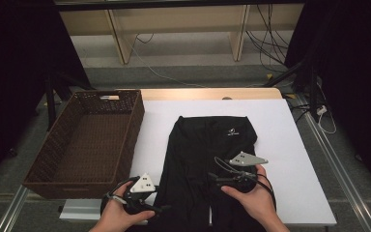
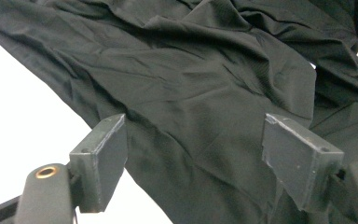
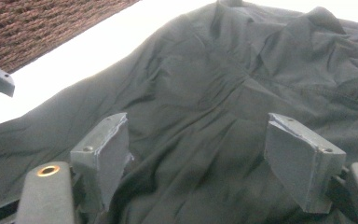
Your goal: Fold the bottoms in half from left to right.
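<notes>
The black garment (image 1: 207,159) lies spread on the white table (image 1: 290,145), its waist end toward the far edge with a small white logo (image 1: 232,133) near the top right, and its 2 legs running down to the near edge, where they reach the person's hands. The cloth is wrinkled, with folds bunched across its middle in the left gripper view (image 2: 205,84) and a seam running down the centre in the right gripper view (image 3: 223,93). The left gripper (image 1: 142,191) sits at the garment's near left edge, held in the left hand (image 1: 121,215); its jaws stand wide apart, with cloth lying beneath and between them but not pinched by the pads (image 2: 103,161). The right gripper (image 1: 236,176) rests over the garment's right leg, held in the right hand (image 1: 251,198); its jaws are likewise spread wide, the pads (image 3: 106,156) clear of the fabric below. Left of the garment, just beside it on the table, stands a brown woven basket (image 1: 53,159); its weave shows in the top left corner of the right gripper view (image 3: 37,23).
</notes>
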Demonstrator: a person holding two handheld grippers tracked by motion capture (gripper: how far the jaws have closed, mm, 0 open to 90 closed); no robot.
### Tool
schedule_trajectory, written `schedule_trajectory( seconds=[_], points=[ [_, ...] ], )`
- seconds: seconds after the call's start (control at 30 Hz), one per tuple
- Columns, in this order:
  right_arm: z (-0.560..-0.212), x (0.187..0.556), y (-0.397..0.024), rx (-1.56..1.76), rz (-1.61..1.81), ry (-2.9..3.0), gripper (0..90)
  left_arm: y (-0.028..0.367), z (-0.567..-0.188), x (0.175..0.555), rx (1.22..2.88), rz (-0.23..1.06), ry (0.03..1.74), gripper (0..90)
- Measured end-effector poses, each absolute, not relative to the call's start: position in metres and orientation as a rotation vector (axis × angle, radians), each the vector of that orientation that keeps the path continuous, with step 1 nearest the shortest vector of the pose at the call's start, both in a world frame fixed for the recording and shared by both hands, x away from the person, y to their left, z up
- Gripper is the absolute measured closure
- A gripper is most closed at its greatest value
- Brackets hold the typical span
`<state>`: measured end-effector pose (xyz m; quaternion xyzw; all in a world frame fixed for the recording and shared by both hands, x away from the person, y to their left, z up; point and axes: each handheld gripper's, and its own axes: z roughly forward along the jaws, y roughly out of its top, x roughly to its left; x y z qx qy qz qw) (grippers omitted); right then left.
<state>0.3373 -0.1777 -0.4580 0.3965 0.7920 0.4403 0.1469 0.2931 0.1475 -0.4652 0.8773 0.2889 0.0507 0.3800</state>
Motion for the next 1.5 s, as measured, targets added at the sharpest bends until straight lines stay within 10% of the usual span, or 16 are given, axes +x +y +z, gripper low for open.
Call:
schedule_trajectory(
  seconds=[1.07, 1.5],
  points=[
    [-0.444, 0.390, -0.134, 1.098, 1.242, 2.286, 24.7, 0.150, -0.483, 0.290, 2.342, 0.175, 0.869, 49.5],
    [-0.440, 0.416, -0.106, 1.066, 1.230, 2.315, 24.8, 0.145, -0.483, 0.288, 2.365, 0.220, 0.811, 75.0]
  ],
)
